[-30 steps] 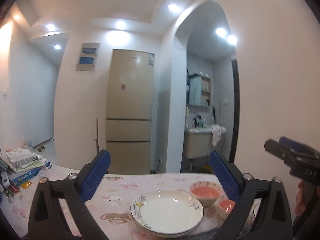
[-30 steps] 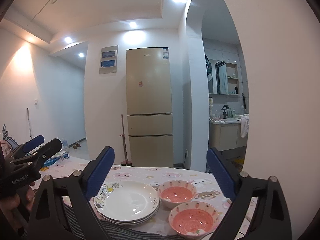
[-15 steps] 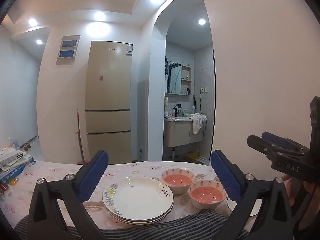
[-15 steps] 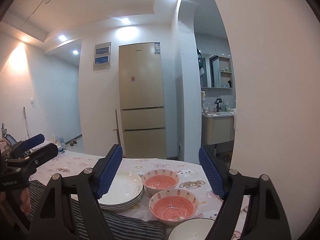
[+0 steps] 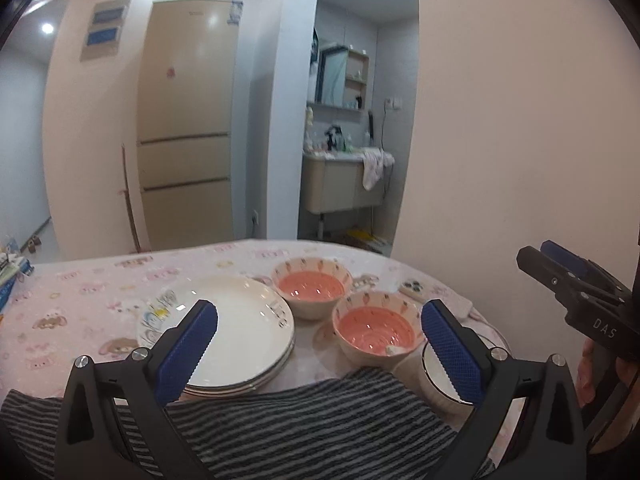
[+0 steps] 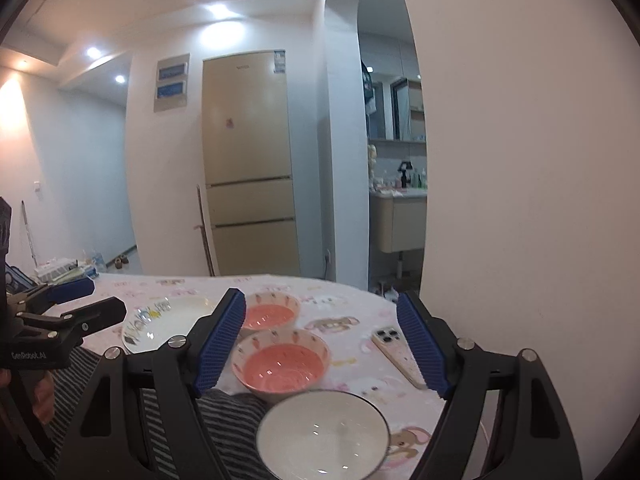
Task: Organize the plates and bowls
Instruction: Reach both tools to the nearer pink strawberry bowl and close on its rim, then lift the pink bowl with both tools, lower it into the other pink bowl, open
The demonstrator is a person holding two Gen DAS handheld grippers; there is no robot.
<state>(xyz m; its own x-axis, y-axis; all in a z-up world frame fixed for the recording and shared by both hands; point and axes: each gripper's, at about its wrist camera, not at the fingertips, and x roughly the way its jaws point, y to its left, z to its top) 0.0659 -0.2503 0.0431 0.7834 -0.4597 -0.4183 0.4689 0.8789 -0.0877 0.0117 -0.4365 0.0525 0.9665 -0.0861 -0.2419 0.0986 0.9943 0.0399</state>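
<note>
A stack of white plates [image 5: 228,328] [image 6: 168,322] sits on the table with the pink cartoon cloth [image 5: 100,292]. To its right stand two pink bowls, a far one [image 5: 312,288] [image 6: 272,314] and a near one [image 5: 376,328] [image 6: 282,364]. Closest to me is a white bowl with a dark rim [image 6: 322,436] [image 5: 436,372]. My left gripper [image 5: 318,314] hovers open over the plates and bowls, holding nothing. My right gripper [image 6: 320,302] is open above the near pink bowl and the white bowl, also holding nothing. Each gripper shows at the edge of the other's view.
A striped grey cloth [image 5: 300,428] lies over the table's near edge under the grippers. A phone [image 6: 394,350] rests face down right of the bowls. Books [image 6: 64,274] sit at the far left. A bare wall runs close along the right.
Both grippers have tipped downward and moved in over the table, so the dishes look larger. The white bowl has come into view. The left jaws widened and the right jaws narrowed slightly.
</note>
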